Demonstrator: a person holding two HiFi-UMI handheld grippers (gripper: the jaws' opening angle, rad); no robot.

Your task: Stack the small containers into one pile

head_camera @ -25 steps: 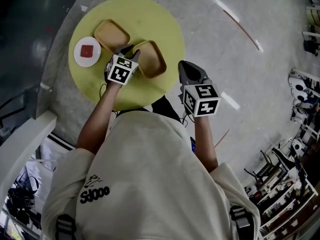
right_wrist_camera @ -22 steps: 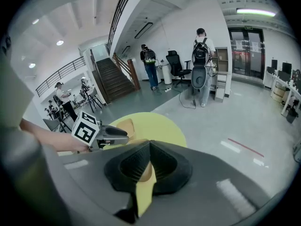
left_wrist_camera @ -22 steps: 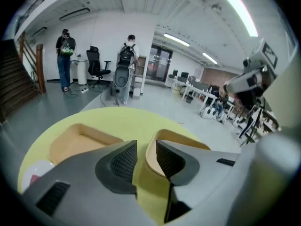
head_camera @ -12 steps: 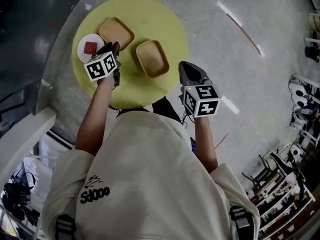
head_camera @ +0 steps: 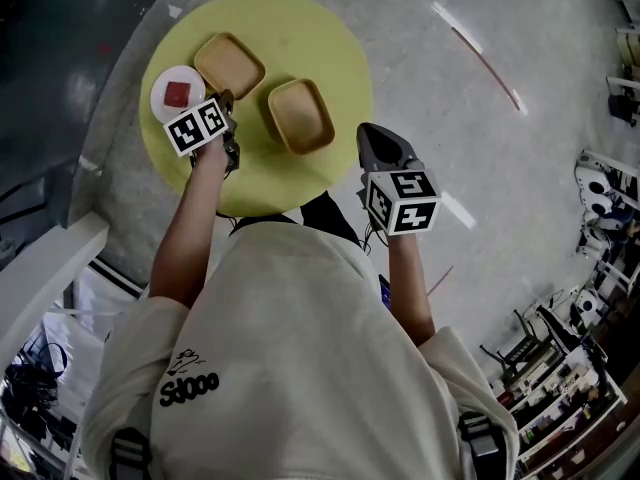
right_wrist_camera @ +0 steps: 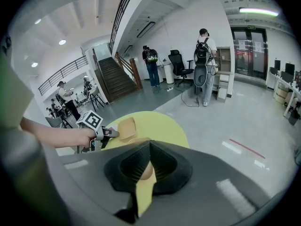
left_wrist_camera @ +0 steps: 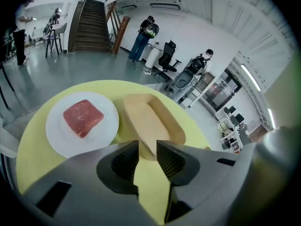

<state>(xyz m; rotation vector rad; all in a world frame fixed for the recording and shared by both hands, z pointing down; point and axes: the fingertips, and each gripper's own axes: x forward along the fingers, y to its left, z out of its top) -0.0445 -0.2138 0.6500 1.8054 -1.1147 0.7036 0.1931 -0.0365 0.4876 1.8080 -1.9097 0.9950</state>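
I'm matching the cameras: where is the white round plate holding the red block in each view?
Head view: white round plate, upper left of the picture.
Left gripper view: plate left of centre.
Right gripper view: not in it.
Shared landmark: the round yellow-green table, in all three.

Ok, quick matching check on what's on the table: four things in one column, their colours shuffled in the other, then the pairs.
Things:
1. plate
2. block on the plate
3. container beside the plate
4. table

Colours:
a. yellow
b. red
c. white
d. tan

Pairs: 1-c, 2-b, 3-d, 4-a.
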